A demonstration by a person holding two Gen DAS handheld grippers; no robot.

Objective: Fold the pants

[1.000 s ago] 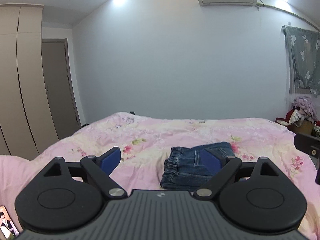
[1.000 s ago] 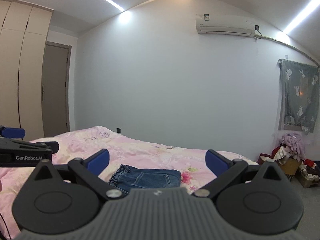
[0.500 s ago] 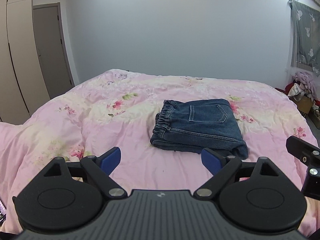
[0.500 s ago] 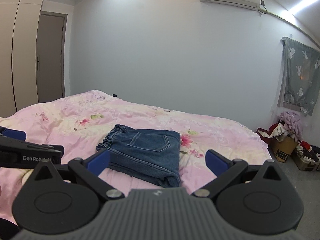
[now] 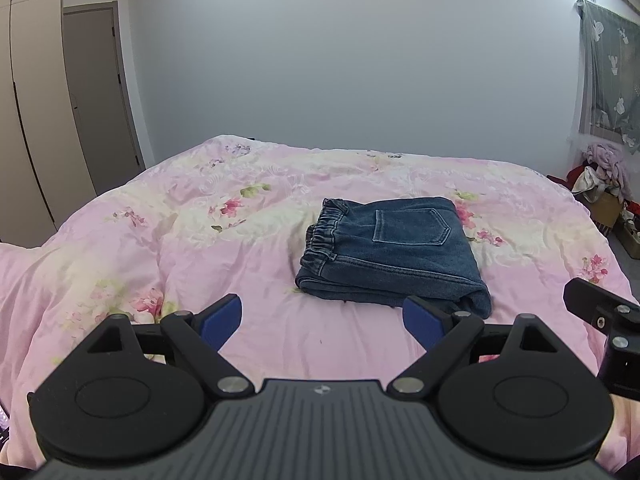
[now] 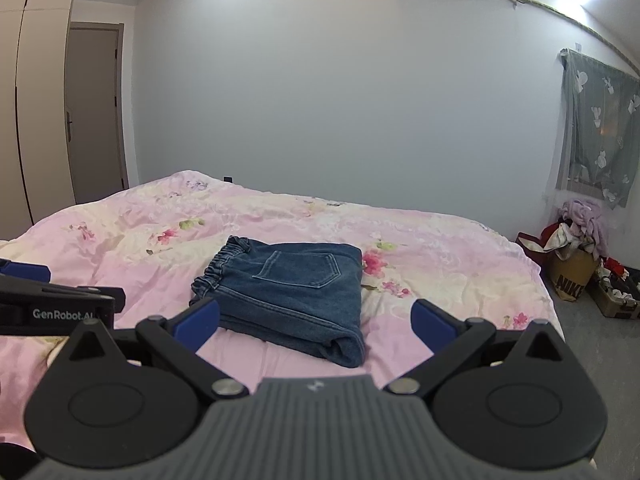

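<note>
We are holding the left gripper (image 5: pixel 322 322) and the right gripper (image 6: pixel 316 320) wide apart and gripping nothing, both hovering short of the folded denim pants (image 5: pixel 394 250), which are lying flat near the middle of the pink floral bedspread (image 5: pixel 160 240), waistband facing the wardrobe (image 5: pixel 28 112).

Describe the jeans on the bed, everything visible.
The jeans are dark blue denim, folded into a compact, roughly rectangular stack, lying flat on the pink floral bedspread. A gathered elastic waistband faces left; one back pocket with lighter stitching sits on top. The thick folded edge faces the cameras, bulging at its right corner. Only the bedspread touches them: the left gripper and right gripper are open and short of them.
</note>
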